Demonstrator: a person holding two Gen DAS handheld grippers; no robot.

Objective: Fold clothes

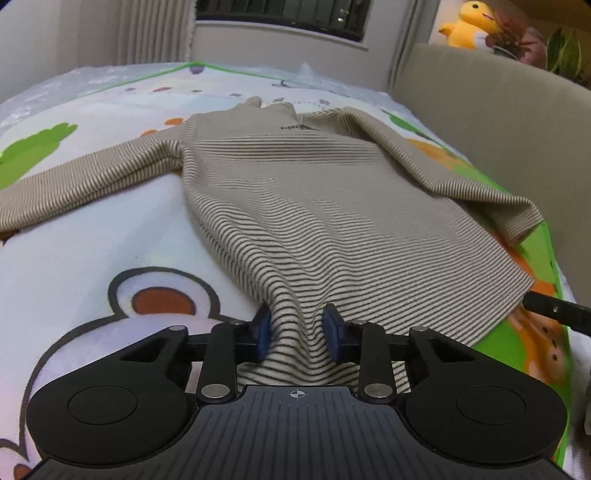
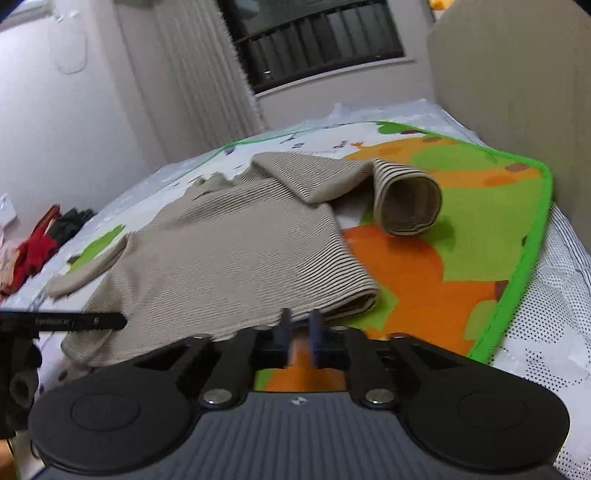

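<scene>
Bed with a cartoon-print play mat (image 1: 92,229), green border, orange and green animal shapes, fills most of both views; beige padded headboard (image 1: 491,110) runs along the 2 o'clock side in the left wrist view. Window (image 2: 317,40) with dark slats at 12 o'clock, pleated curtain (image 2: 199,74) beside it. Striped beige long-sleeve sweater (image 1: 295,206) lies spread on the mat, collar toward 12 o'clock, hem toward the camera; one sleeve stretched out to 9 o'clock, the other sleeve (image 2: 406,199) folded toward 2 o'clock, its cuff standing open like a tube in the right wrist view. Pile of red and dark clothes (image 2: 40,243) at 9 o'clock in the right wrist view, off the mat. Yellow plush toy (image 1: 469,24) on top of the headboard at 1 o'clock. Left gripper (image 1: 297,334): blue pads partly apart, a bunched ridge of the sweater hem sits between them and touches both pads, so it is grasping the hem; fabric pulls up in a tent toward the jaws. Right gripper (image 2: 300,334): fingers nearly together, narrow gap, orange mat visible through the gap, tips just at the sweater's near hem edge at 12 o'clock; cannot tell if any fabric is pinched, blurred there. Each gripper's fingertip pokes into the other's view at the edge.
</scene>
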